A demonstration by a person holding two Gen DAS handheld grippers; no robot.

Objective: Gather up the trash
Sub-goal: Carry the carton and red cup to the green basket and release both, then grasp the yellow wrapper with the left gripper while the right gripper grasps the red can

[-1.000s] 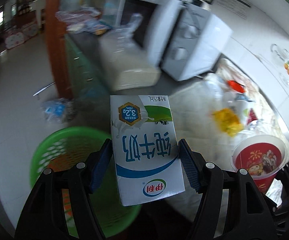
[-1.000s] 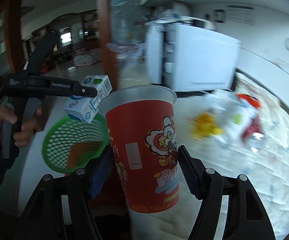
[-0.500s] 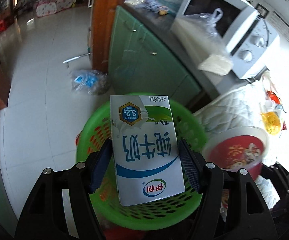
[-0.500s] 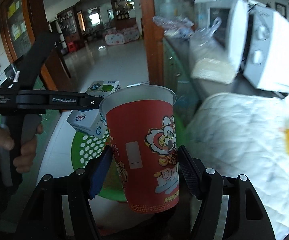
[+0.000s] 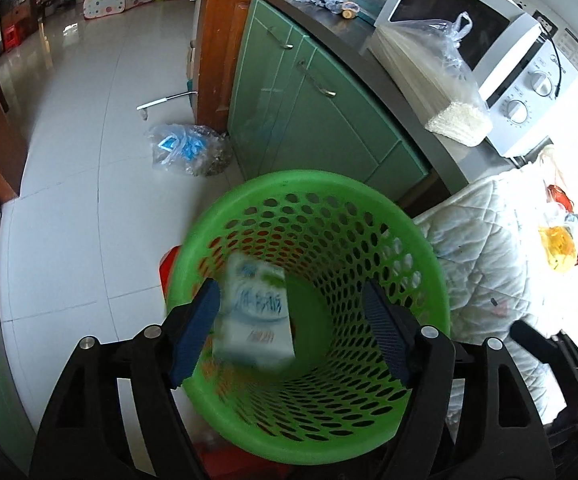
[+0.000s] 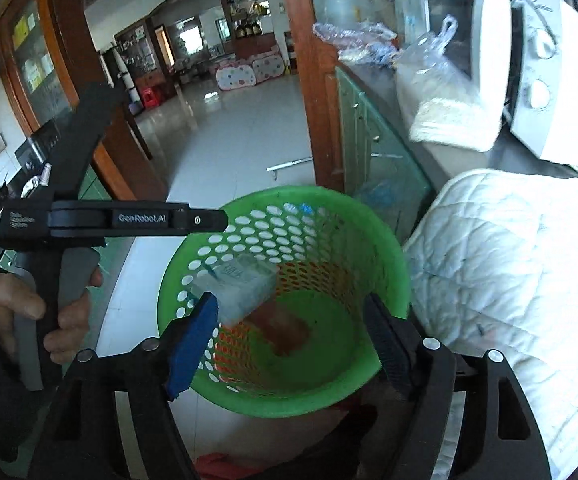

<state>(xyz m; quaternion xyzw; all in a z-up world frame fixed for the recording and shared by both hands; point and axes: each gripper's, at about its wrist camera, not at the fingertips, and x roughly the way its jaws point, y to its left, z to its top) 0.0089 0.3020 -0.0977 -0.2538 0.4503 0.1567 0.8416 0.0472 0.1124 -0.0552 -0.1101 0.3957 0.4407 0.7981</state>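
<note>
A green perforated plastic basket (image 5: 417, 236) stands on the floor below both grippers; it also shows in the right wrist view (image 6: 393, 240). My left gripper (image 5: 291, 326) is open above its mouth. A white and blue milk carton (image 5: 255, 312), blurred, is falling inside the basket; it also shows in the right wrist view (image 6: 237, 286). My right gripper (image 6: 291, 334) is open over the basket. A red paper cup (image 6: 287, 330), blurred, lies low inside the basket. The left gripper's body (image 6: 137, 218) shows at the left of the right wrist view.
A green cabinet (image 5: 313, 108) with a dark counter holds a bagged stack (image 5: 429, 76) and a white microwave (image 5: 509, 72). A quilted white cloth (image 5: 485, 240) covers the surface to the right, with more trash (image 5: 557, 248) on it. A plastic bag (image 5: 185, 152) lies on the tiled floor.
Both grippers have opened. The milk carton left the left gripper and the red cup left the right gripper; both have dropped into the green basket. The grippers moved over the basket.
</note>
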